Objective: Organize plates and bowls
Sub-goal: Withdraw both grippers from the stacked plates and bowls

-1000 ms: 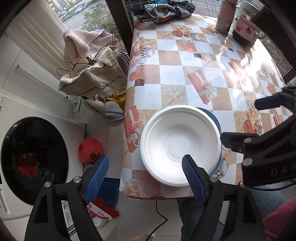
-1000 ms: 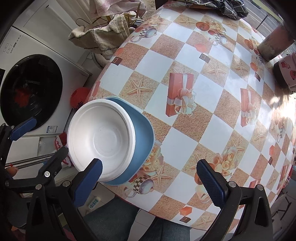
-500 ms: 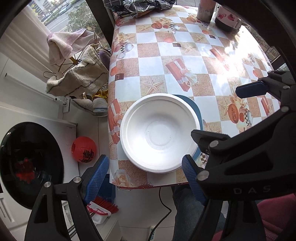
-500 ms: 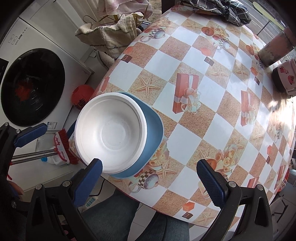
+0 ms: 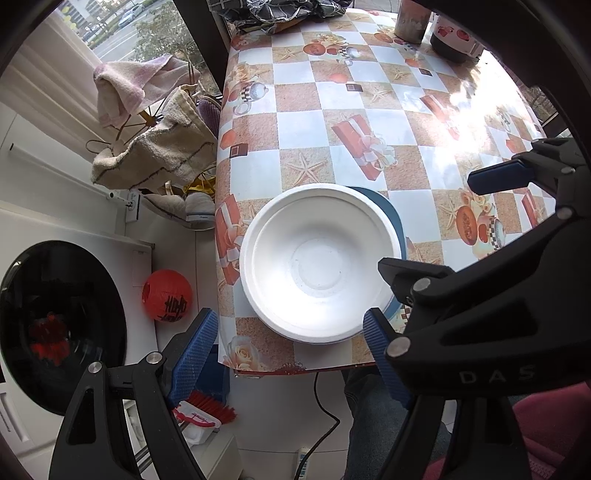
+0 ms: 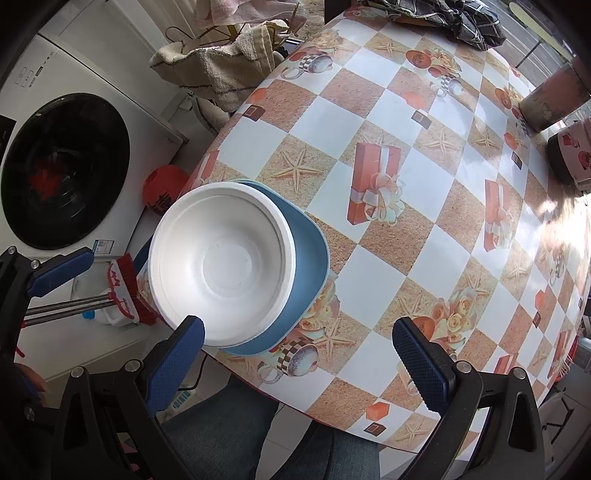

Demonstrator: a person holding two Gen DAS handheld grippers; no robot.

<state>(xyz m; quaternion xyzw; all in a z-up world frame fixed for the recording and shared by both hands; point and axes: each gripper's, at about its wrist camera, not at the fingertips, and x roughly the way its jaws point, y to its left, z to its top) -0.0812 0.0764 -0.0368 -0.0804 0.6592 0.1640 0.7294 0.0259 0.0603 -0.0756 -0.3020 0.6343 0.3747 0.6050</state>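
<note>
A white bowl (image 5: 319,262) sits inside a blue plate (image 6: 303,266) near the lower left edge of the table (image 5: 369,122), which wears a glossy checked cloth printed with starfish, gift boxes and cups. Sunlight glares off the cloth at the right of the frame. At the top, dark crumpled fabric (image 5: 280,11), a tall cup (image 5: 412,22) and a red-patterned pot (image 5: 456,40) stand on the far end. Left of the table, towels (image 5: 155,155) hang on a rack above a washing machine (image 5: 55,317), a red lantern (image 5: 167,295) and a red brush (image 5: 207,410) on the floor. The left gripper (image 5: 291,354) and right gripper (image 6: 299,362) both hover above the table with jaws wide and nothing between them.
</note>
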